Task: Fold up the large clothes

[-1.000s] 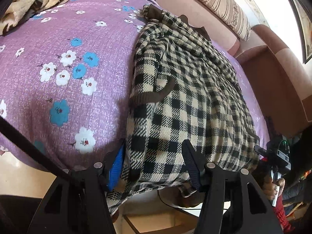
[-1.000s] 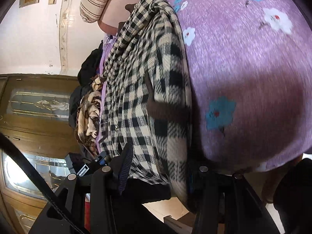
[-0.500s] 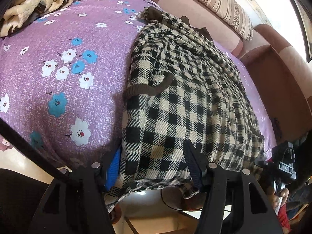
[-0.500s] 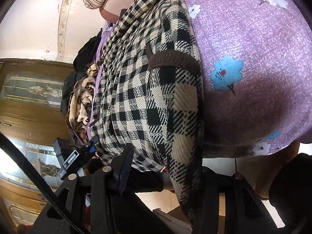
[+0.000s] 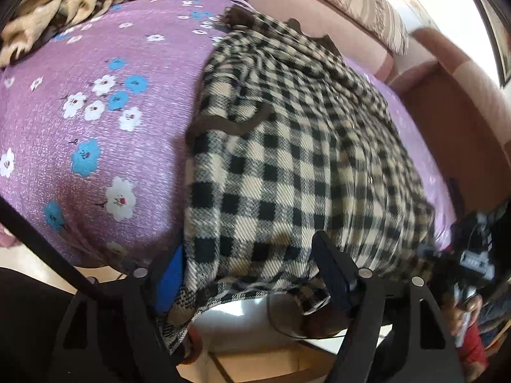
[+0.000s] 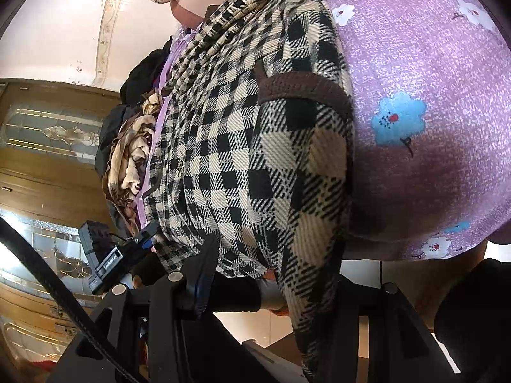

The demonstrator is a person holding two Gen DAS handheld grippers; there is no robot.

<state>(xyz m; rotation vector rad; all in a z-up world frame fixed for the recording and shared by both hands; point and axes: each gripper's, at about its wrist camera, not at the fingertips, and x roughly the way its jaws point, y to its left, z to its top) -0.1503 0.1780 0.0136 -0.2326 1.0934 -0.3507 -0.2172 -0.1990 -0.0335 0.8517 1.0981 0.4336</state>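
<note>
Purple floral bed (image 5: 95, 134): checked coat (image 5: 287, 159) pulled nearer vs before, long axis 6–12 o'clock, collar at 12. Left gripper (image 5: 252, 274) & right gripper (image 6: 274, 274) fingers wide around hem, grip unclear.

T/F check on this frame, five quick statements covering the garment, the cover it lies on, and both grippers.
1. The checked coat lies on a purple floral cover. True.
2. The coat is plain red. False: it is a black and cream check with brown knit trim.
3. The coat's hem hangs over the near edge of the cover. True.
4. The left gripper hangs far above the coat. False: its fingers straddle the hem.
5. The right gripper has coat fabric between its fingers. True.
</note>
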